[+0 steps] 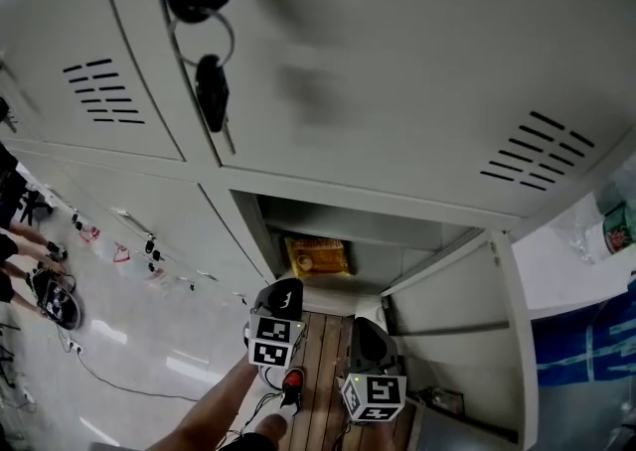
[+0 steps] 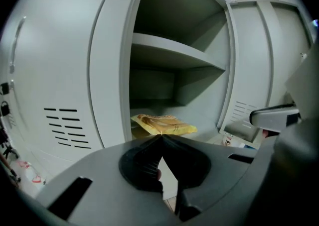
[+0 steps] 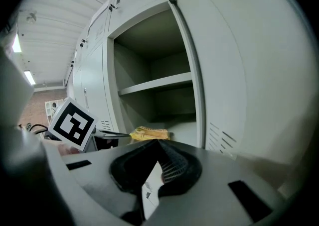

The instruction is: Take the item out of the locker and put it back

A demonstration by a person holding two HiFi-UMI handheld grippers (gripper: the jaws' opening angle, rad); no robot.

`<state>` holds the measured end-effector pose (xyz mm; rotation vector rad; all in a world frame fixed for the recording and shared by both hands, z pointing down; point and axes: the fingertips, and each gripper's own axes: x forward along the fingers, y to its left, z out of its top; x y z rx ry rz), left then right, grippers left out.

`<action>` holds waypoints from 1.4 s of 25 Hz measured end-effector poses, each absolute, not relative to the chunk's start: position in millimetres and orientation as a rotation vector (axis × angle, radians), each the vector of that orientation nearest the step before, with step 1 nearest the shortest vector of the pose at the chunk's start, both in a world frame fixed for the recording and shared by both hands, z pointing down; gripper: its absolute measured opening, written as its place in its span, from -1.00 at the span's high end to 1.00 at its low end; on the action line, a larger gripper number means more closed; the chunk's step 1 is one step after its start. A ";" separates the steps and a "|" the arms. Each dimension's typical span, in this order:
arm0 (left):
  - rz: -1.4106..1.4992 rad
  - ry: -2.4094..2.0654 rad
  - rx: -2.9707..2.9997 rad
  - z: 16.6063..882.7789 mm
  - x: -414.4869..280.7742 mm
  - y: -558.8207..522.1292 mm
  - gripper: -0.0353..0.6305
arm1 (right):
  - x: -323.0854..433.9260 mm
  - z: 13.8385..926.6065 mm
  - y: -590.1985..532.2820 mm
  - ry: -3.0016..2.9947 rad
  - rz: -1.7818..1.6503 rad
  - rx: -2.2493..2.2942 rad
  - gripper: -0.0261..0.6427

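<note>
Locker (image 1: pixel 248 211) bay stands open, with its door (image 1: pixel 467 340) swung out to the right. The door's free edge is well clear of the opening.

The packet (image 1: pixel 316 255), yellow, lies flat on the bay floor under the shelf (image 2: pixel 174 53). It sits toward the left wall, with bare floor to its right up to the door side. In the left gripper view the packet (image 2: pixel 162 124) reaches near the front lip. Between packet and shelf the space is open, and above the shelf there is a second bare space.

Left gripper (image 1: pixel 282 292) is outside the bay, in front of the lip and apart from the packet. Seen in its own view (image 2: pixel 160 138), the jaws are pressed tip to tip with nothing between them.

Right gripper (image 1: pixel 366 332) is just beside the left one, on the door side, and is also outside the bay. In its own view (image 3: pixel 157 141) the jaw tips meet, and nothing is caught in them. That view shows the left gripper's cube (image 3: pixel 73 123) at the left and the packet (image 3: pixel 149 133) beyond the tips.

A key (image 1: pixel 212 91) hangs from the lock of the door above. Wooden boards (image 1: pixel 320 389) lie below the grippers.
</note>
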<state>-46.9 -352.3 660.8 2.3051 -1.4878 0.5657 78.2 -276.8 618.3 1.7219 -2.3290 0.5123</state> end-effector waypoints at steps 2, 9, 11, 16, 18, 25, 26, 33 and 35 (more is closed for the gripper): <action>0.558 -1.492 2.313 650.2 -46.5 -349.7 0.83 | 81.2 607.3 -273.1 -2.330 0.491 1.734 0.87; 0.533 -1.514 2.357 608.1 -44.8 -334.1 0.83 | 86.1 570.8 -256.5 -2.344 0.417 1.765 0.87; 0.533 -1.523 2.371 595.8 -46.4 -326.7 0.83 | 85.0 560.3 -251.0 -2.354 0.393 1.770 0.87; 0.524 -1.546 2.408 563.4 -53.5 -304.0 0.83 | 80.1 534.9 -234.3 -2.382 0.336 1.771 0.87; 0.517 -1.550 2.423 550.8 -57.0 -292.1 0.83 | 77.5 526.0 -226.2 -2.392 0.317 1.769 0.87; 0.460 -1.593 2.459 507.2 -75.3 -241.3 0.83 | 68.5 498.5 -195.7 -2.433 0.236 1.746 0.87; 0.452 -1.599 2.466 501.6 -77.5 -233.4 0.83 | 67.5 495.6 -190.9 -2.437 0.227 1.742 0.87; 0.397 -1.625 2.510 460.2 -88.9 -175.3 0.83 | 60.0 473.6 -149.7 -2.462 0.176 1.725 0.87; 0.385 -1.635 2.513 453.5 -91.5 -158.8 0.83 | 59.3 469.4 -136.2 -2.468 0.166 1.722 0.87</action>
